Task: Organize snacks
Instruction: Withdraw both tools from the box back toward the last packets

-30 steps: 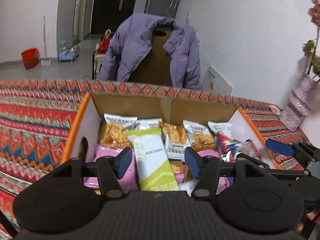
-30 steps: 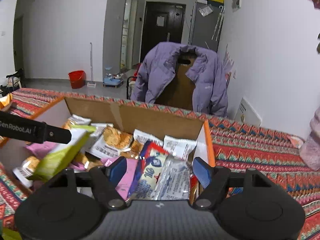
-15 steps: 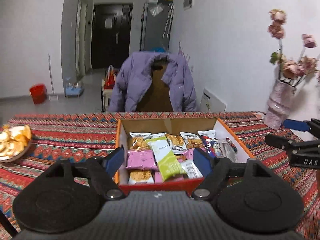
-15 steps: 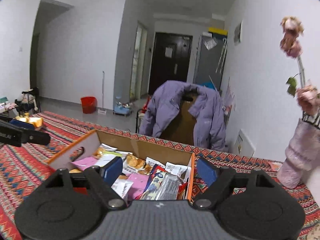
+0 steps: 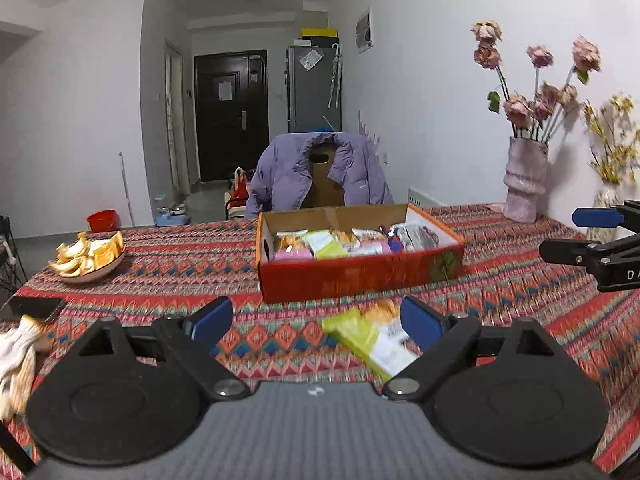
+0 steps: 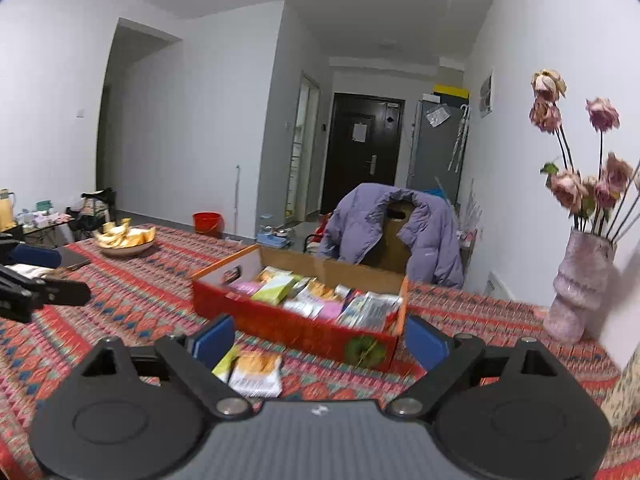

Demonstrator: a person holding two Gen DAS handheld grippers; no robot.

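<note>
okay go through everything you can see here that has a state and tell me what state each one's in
left gripper: open, jaws have just been opening, holding nothing
right gripper: open, jaws have just been opening, holding nothing
snack box: lidless, full of packets
snack packets: loose on tablecloth, outside box
bowl: holds orange peels
door: closed
jacket: draped over chair
flowers: wilted, upright in vase

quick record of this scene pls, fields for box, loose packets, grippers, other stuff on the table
box: red cardboard box on the patterned tablecloth, full of snack packets
loose packets: green packet and orange packet, on the cloth in front of the box
left gripper: open, empty, jaws just been opening
right gripper: open, empty, jaws just been opening
other: bowl of peels, vase of flowers
</note>
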